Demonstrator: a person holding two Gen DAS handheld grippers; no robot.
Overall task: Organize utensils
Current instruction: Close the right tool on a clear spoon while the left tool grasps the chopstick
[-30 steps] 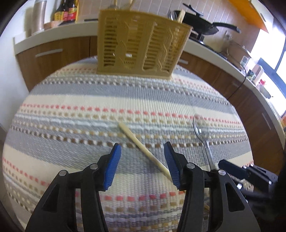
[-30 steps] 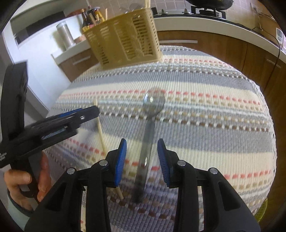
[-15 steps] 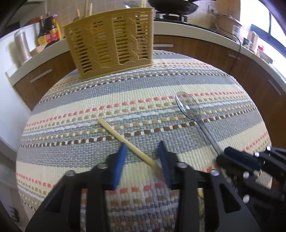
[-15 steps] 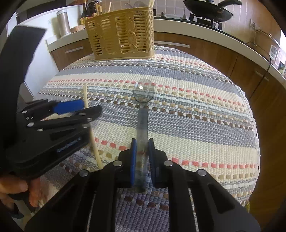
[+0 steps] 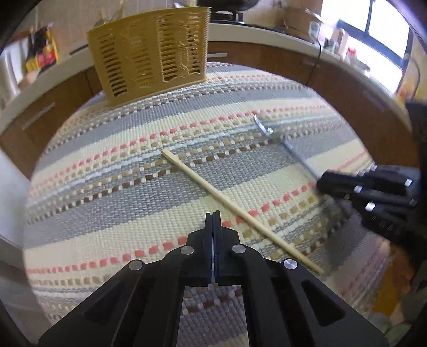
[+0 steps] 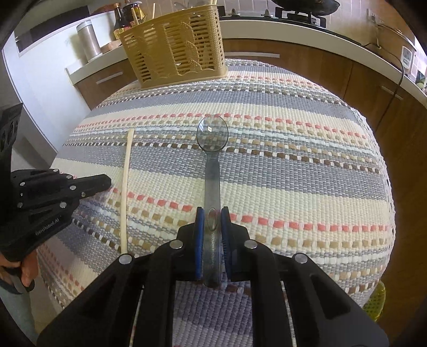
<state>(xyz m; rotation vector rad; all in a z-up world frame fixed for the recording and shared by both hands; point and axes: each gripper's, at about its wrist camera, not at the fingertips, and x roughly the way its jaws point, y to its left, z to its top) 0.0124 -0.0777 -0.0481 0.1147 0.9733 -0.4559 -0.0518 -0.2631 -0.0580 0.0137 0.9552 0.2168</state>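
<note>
**Inspector:** State of the right gripper [image 6: 212, 221]?

**Assistant:** It was clenched on the handle of the clear plastic spoon [image 6: 212, 149]. The blue pads [image 6: 199, 232] pressed the handle from both sides. The bowl pointed toward the yellow utensil basket [image 6: 173, 48], well short of it.

**Inspector:** And the left gripper [image 5: 213, 221]?

**Assistant:** Clenched on nothing, its fingers pressed together. It sat just beside the wooden chopstick [image 5: 234, 208], on the side away from the spoon, and no contact could be confirmed.

**Inspector:** Position of the chopstick?

**Assistant:** It lay flat on the striped woven cloth [image 6: 293, 165] covering the desk, apart from the spoon and well short of the basket.

**Inspector:** The basket itself?

**Assistant:** It stood upright at the far edge of the cloth, with utensil tips showing above its rim. A dark bottle [image 6: 120, 21] and a metal canister [image 6: 89, 44] stood on the counter behind the basket.
</note>
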